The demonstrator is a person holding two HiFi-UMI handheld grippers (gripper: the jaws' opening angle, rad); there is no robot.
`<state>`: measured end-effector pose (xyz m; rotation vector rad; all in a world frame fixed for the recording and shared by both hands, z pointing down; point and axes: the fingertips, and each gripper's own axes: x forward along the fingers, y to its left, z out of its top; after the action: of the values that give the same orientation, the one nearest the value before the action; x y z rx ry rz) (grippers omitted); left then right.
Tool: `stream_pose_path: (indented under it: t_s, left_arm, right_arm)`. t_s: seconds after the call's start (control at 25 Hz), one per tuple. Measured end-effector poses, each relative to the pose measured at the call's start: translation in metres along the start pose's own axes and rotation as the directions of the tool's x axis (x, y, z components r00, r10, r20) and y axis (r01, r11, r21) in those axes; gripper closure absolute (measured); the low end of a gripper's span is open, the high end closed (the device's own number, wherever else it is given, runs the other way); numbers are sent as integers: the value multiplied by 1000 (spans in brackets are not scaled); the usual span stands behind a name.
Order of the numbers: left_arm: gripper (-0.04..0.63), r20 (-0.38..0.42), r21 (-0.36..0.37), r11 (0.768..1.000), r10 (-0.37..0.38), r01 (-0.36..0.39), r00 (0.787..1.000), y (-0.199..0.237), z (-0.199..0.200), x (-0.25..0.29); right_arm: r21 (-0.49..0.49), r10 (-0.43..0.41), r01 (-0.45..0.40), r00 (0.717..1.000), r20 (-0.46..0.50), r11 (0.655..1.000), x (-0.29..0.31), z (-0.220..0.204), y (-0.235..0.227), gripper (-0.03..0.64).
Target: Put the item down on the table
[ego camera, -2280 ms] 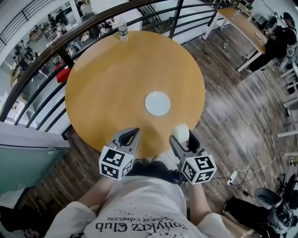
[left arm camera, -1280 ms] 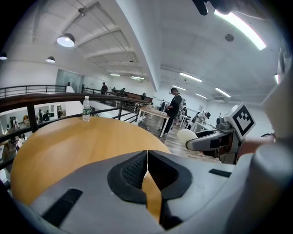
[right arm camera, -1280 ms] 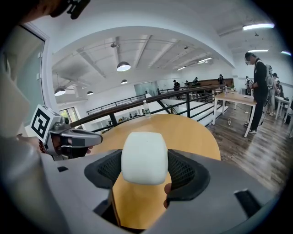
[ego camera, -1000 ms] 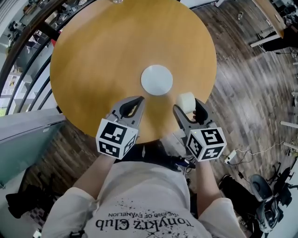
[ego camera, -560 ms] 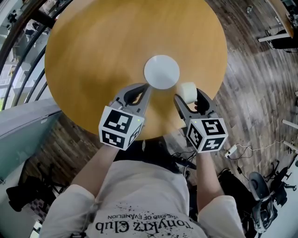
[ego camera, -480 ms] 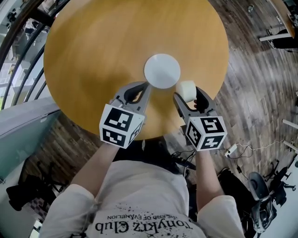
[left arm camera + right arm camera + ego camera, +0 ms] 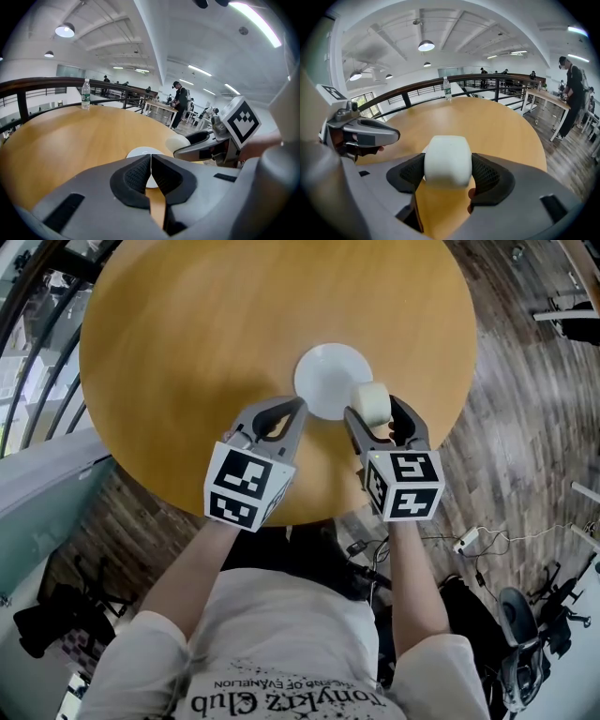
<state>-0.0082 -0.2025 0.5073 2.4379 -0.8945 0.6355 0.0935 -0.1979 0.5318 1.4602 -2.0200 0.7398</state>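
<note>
Right gripper [image 7: 375,414] [image 7: 446,174]: my fingers were clamped on the white item [image 7: 375,399] [image 7: 446,159], one pad on each side of it, so it sat squarely between them. In the head view the item overlapped the near right rim of the white disc [image 7: 323,376] on the round wooden surface [image 7: 187,352]. I couldn't tell whether the item touched the disc or hung just above it.

Left gripper [image 7: 297,406] [image 7: 151,169]: fingers were pressed together, nothing between them. Their tips sat at the near left rim of the disc [image 7: 139,152]. From the left gripper view, the right gripper and the item showed just right of the disc.

A water bottle [image 7: 85,93] [image 7: 447,89] stood upright at the surface's edge, far beyond the disc, next to the dark railing [image 7: 412,86].
</note>
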Motion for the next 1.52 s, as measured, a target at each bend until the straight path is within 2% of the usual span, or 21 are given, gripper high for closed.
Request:
stream_pose_path:
  t_s: [0.72,1.24,1.52]
  left_arm:
    - [571,-10,-42,999,32,-32,999,24,-14,20]
    - [571,-22,-58,997,51,-52,998,29,-24,16]
    - [571,-25,-61,996,56,-57,998,29,-28,11]
  right_arm:
    - [-70,26,-37,989,-146,997,73,-19,7,290]
    - [-71,45,-60,978,-202,996,97,-30,10,290]
    - [-109,27,-52,976,-217,993,103,-34,10,290]
